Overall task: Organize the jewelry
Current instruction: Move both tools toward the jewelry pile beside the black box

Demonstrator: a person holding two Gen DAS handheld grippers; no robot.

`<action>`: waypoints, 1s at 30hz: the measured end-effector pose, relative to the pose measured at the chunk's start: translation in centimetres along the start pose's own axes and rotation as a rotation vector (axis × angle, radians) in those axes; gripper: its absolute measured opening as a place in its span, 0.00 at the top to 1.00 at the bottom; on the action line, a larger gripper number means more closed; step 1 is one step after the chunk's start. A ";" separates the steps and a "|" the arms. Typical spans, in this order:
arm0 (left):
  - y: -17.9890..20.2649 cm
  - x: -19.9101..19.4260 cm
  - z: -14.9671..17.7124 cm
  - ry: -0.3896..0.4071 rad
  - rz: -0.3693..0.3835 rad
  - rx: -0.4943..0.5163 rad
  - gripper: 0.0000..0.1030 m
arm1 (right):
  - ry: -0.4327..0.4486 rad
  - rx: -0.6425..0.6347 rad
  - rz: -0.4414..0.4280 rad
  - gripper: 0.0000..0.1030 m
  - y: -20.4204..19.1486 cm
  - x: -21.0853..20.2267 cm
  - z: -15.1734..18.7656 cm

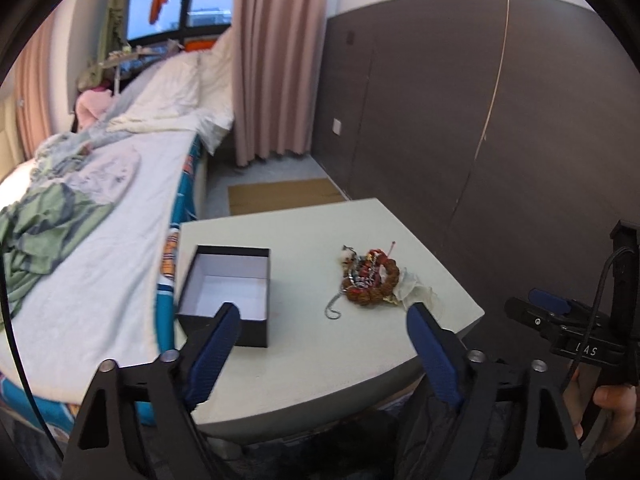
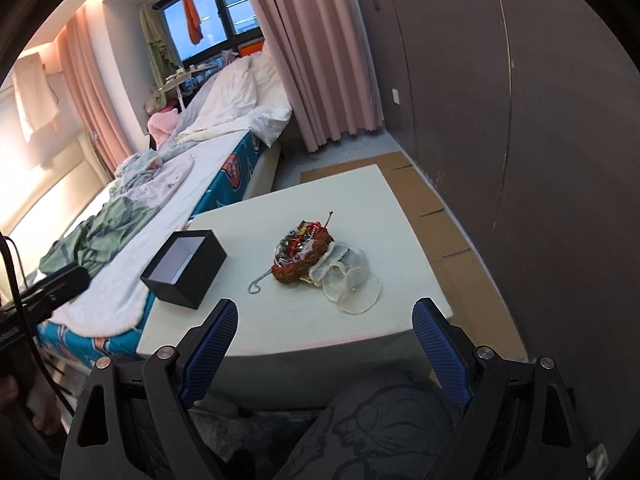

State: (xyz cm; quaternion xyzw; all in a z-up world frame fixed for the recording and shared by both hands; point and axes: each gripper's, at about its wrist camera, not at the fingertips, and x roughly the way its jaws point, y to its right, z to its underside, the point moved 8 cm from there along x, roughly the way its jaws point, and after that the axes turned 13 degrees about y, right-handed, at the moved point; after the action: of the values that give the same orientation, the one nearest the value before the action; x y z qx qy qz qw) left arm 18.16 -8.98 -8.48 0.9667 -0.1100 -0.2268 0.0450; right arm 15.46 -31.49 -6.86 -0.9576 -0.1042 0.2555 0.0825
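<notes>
Right wrist – jewelry pile [image 2: 304, 254] mid-table [image 2: 360, 200], box [image 2: 184, 270] (open) at left edge

Surface [image 2: 360, 200] as seen from the right wrist: two obstacles only. The open black box [image 2: 184, 270] stands at 9 o'clock near the left edge; the jewelry heap [image 2: 302, 258] with its sheer pouch [image 2: 352, 284] lies at centre, a silver chain [image 2: 256, 284] trailing toward 7 o'clock. A bare lane separates box and heap. The far half, toward 12 o'clock, and the near strip at 6 o'clock are unobstructed. The bed [image 2: 132, 216] abuts the 9 o'clock edge; the dark wall [image 2: 520, 120] stands off at 3 o'clock across a floor gap. Both tongs, left [image 1: 320, 316] and right [image 2: 324, 312], gape wide over the near edge.
</notes>
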 end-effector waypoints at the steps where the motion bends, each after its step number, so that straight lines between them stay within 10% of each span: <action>1: 0.2 0.7 -0.1 -0.014 0.009 -0.001 0.25 | -0.003 0.007 0.001 0.14 0.4 0.4 -0.1; 28: 3.5 14.3 2.3 -0.269 0.083 0.048 0.66 | -0.265 0.110 -0.115 0.40 3.2 14.1 3.8; 30: 3.5 15.3 2.5 -0.284 0.078 0.058 0.67 | -0.276 0.103 -0.120 0.53 3.2 14.9 4.1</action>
State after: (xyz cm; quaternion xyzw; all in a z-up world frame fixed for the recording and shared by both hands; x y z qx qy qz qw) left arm 29.71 -16.05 -16.77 0.9208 -0.1594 -0.3559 0.0100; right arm 26.51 -30.53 -18.05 -0.8999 -0.1582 0.3844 0.1316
